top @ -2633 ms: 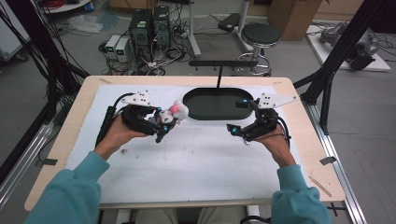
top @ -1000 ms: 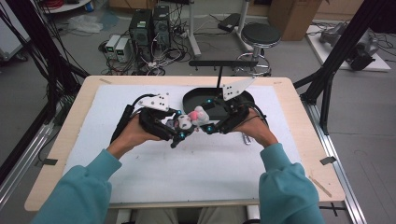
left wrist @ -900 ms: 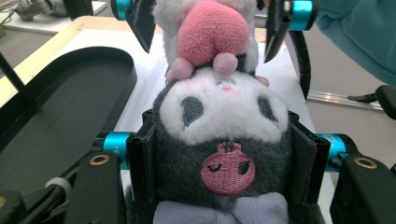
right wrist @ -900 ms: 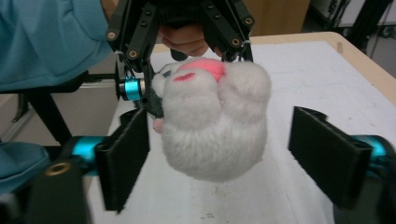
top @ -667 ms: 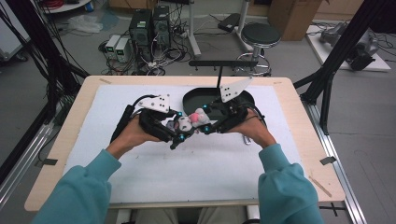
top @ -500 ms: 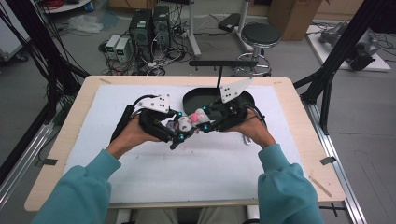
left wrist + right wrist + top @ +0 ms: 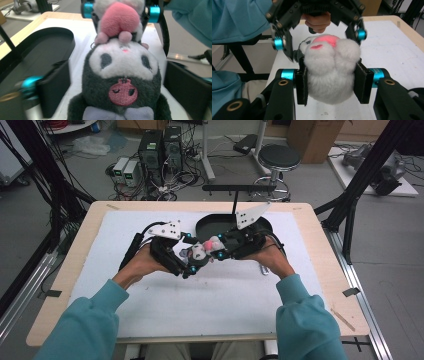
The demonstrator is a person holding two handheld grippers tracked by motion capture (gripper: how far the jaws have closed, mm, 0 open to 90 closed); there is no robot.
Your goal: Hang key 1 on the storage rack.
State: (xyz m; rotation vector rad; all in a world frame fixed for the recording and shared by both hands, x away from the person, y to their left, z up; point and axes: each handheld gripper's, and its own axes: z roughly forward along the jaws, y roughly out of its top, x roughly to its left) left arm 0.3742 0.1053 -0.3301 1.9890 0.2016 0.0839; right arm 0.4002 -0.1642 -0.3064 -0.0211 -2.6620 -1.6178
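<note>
— Holding the plush toy (image 7: 200, 252) between us: our left gripper (image 7: 186, 261) has its jaws closed on the dark body, and our right gripper (image 7: 331, 81) has its jaws pressed into the white fluffy end, the pile bulging around the pads.

— Where does that put it on the tabletop?

— Lifted a little above the white mat (image 7: 200, 310), toward the far edge and about midway between the side edges, just in front of the black oval tray (image 7: 210, 222).

— How will it handle, do we think?

— Light and soft, we judge. It squashes under the pads, so a grip holds by compression and will not slip easily, and nothing on it looks breakable. A pull from both ends would stretch it, so we would keep the pull gentle.

— Best place to hold?

— The thick stuffed parts, as we do now: the round white end and the torso, not the small pink feet (image 7: 110, 38).

— And its look?

— Charcoal body, white face with dark oval eyes, an embroidered pink skull badge (image 7: 122, 91) above a pale lilac bow (image 7: 117, 113), and a pink patch on the white end.
</note>
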